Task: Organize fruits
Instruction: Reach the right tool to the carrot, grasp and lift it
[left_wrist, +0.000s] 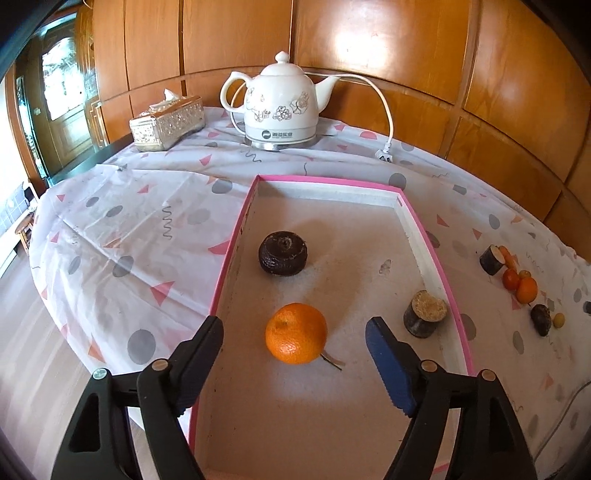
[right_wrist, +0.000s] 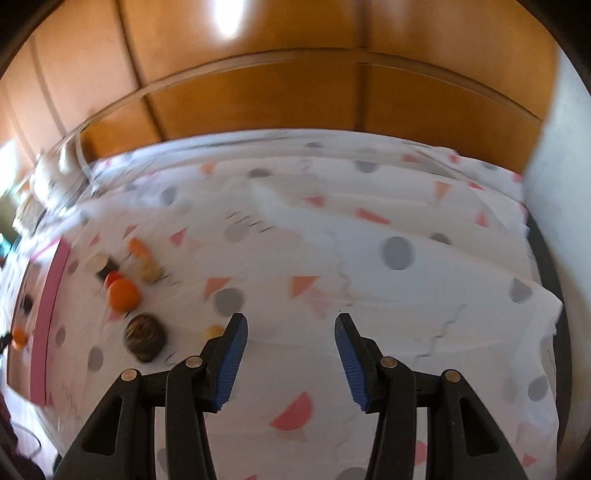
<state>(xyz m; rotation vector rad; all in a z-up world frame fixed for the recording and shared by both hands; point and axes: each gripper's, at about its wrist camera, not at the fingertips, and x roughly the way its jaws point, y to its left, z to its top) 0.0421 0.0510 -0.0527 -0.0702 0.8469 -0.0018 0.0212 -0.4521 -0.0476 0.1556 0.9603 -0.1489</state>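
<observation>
A pink-rimmed box (left_wrist: 236, 236) lies on the table and holds an orange (left_wrist: 296, 333), a dark round fruit (left_wrist: 283, 253) and a dark cut cylinder piece (left_wrist: 424, 313). My left gripper (left_wrist: 295, 328) is open above the box, its fingers either side of the orange without touching it. More fruit lies on the cloth right of the box: a cut cylinder (left_wrist: 492, 259), small oranges (left_wrist: 526, 290) and a dark fruit (left_wrist: 540, 319). My right gripper (right_wrist: 291, 325) is open and empty over the cloth, right of the blurred orange (right_wrist: 123, 293) and dark fruit (right_wrist: 144, 336).
A white floral kettle (left_wrist: 279, 105) with its cord and plug (left_wrist: 384, 155) stands at the back. A tissue box (left_wrist: 166, 123) stands at the back left. The table edge falls away at the left. Wooden wall panels stand behind.
</observation>
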